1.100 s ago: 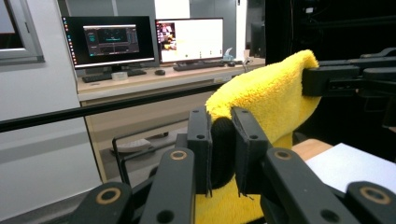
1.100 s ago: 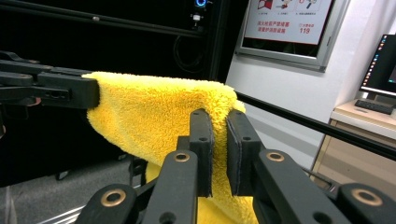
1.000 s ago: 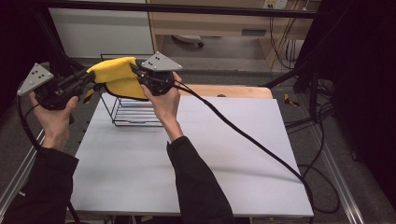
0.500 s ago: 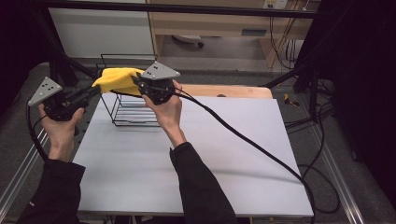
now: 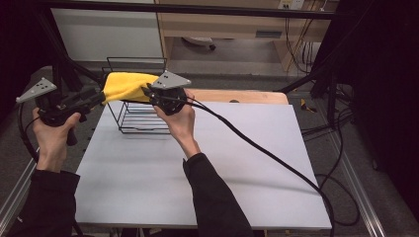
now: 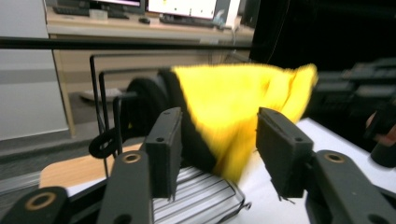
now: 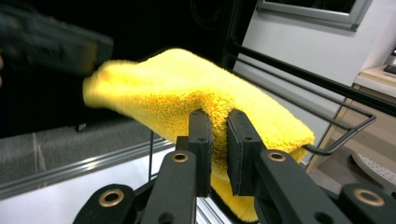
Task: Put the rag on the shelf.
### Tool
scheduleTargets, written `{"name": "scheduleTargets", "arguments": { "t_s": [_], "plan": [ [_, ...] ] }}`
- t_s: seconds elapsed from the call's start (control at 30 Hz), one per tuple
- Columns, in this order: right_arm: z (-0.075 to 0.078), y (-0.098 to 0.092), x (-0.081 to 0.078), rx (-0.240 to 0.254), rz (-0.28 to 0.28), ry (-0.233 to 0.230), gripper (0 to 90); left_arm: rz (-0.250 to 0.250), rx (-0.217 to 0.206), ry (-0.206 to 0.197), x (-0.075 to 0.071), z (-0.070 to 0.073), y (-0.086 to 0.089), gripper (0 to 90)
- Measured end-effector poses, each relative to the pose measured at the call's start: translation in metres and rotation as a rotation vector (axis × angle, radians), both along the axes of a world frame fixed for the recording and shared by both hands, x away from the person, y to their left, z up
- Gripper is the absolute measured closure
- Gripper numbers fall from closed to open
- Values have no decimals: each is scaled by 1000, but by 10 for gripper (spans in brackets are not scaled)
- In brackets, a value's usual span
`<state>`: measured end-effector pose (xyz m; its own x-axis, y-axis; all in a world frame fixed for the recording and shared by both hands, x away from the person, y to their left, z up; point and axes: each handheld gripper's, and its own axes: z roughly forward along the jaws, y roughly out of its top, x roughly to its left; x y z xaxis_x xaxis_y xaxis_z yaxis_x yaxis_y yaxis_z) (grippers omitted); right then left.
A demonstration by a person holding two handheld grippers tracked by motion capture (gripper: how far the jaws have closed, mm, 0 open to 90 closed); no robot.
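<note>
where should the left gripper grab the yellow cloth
Probably the loose left end of the yellow cloth, coming in level from the left over the wire rack. The right gripper pinches the other end, and the left gripper, its jaws just opened, faces that hanging end.

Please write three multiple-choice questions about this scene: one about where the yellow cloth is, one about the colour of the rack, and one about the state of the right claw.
1. Where is the yellow cloth?
A. Draped over the top of the wire rack
B. Flat on the white table
C. On the floor

2. What colour is the wire rack?
A. White
B. Red
C. Black

3. What is the state of the right claw?
A. Wide open, holding nothing
B. Shut on the cloth
C. Shut on a cable

Answers:
1 A: the high view shows the cloth on the rack's upper bars, above the white table.
2 C: its wires are black in the high view.
3 B: the right gripper view shows yellow fabric pinched between its close-set jaws.
</note>
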<state>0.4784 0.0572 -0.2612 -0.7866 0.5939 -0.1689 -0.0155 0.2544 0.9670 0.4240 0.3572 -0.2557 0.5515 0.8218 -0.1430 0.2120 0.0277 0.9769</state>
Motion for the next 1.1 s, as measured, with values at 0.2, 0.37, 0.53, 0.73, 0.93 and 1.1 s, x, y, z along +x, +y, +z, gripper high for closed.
{"name": "scheduleTargets", "arguments": {
  "t_s": [0.2,0.37,0.53,0.73,0.93,1.1],
  "plan": [
    [-4,1,0,-9,-1,-1,809,35,37,84,10,-6,-5,472],
    [-5,-1,-2,-21,10,16,761,17,27,175,19,-21,-9,607],
    [0,-4,-8,-18,28,50,658,36,43,194,20,-26,-10,789],
    [10,-8,-15,13,25,94,533,44,88,189,19,-27,-14,829],
    [-10,-5,-3,-31,-72,196,521,51,126,178,16,-33,-18,840],
    [-35,-4,9,-15,-81,249,627,72,142,175,21,-40,-19,837]
  ]
}}
